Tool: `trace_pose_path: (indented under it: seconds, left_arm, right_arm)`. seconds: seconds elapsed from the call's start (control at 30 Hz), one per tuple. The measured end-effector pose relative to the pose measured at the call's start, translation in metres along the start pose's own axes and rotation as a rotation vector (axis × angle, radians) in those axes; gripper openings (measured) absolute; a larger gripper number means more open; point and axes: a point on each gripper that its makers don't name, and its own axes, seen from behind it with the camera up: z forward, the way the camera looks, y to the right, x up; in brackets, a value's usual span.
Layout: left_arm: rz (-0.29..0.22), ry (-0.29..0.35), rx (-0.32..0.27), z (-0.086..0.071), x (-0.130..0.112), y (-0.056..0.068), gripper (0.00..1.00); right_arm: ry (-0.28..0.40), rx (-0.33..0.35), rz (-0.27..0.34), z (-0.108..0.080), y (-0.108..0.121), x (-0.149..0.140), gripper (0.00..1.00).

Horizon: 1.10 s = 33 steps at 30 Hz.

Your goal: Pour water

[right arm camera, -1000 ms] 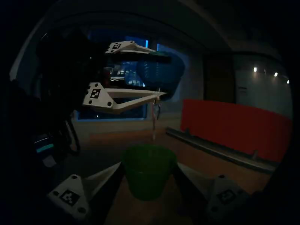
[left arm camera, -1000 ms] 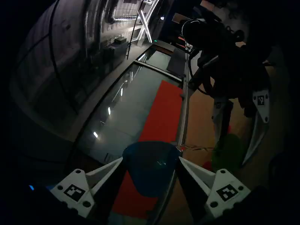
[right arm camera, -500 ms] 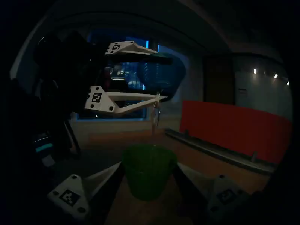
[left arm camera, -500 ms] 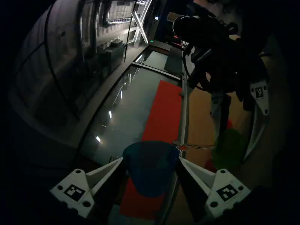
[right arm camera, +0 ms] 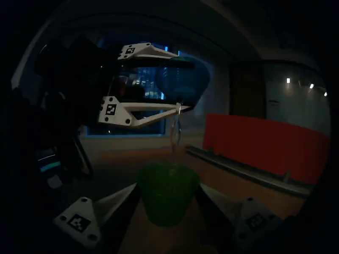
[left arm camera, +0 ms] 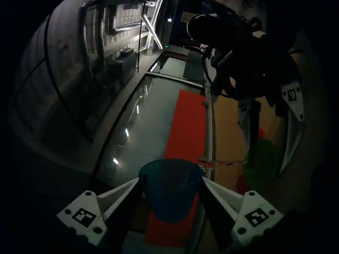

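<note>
My left gripper point(left arm camera: 169, 186) is shut on a blue cup point(left arm camera: 170, 190), held tipped on its side. In the right gripper view that blue cup point(right arm camera: 184, 82) lies sideways between the left gripper's white fingers point(right arm camera: 140, 114), above a green cup point(right arm camera: 168, 192). A thin stream of water point(right arm camera: 173, 135) runs from its rim down into the green cup. My right gripper point(right arm camera: 168, 190) is shut on the green cup, which stands upright. In the left gripper view the green cup point(left arm camera: 263, 163) sits at the right between the right gripper's fingers point(left arm camera: 294, 127).
The room is dark. A wooden tabletop point(right arm camera: 169, 237) lies under the green cup. A red panel point(right arm camera: 271, 142) and a metal rail point(right arm camera: 241, 169) run along the right. A window point(right arm camera: 140, 84) with blue light is behind the blue cup.
The blue cup has tipped slightly further and risen a little; the water stream keeps running into the green cup. The green cup has stayed put.
</note>
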Motion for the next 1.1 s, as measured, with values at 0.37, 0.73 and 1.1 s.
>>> trace_pose_path:
  seconds: [0.37, 0.73, 1.1]
  left_arm:
    - [0.061, -0.002, 0.012, -0.001, 0.0007, -0.0061, 0.85]
    - [0.12, 0.004, 0.018, -0.0023, 0.0056, -0.0077, 0.85]
    - [0.173, 0.003, 0.026, 0.0002, 0.0093, -0.0083, 0.85]
  right_arm:
    - [0.001, -0.004, -0.002, 0.0003, 0.0015, -0.001, 1.0]
    - [0.003, -0.004, -0.002, 0.0017, 0.0016, -0.0013, 1.0]
    - [0.007, -0.011, -0.002, 0.0016, 0.0032, -0.0005, 1.0]
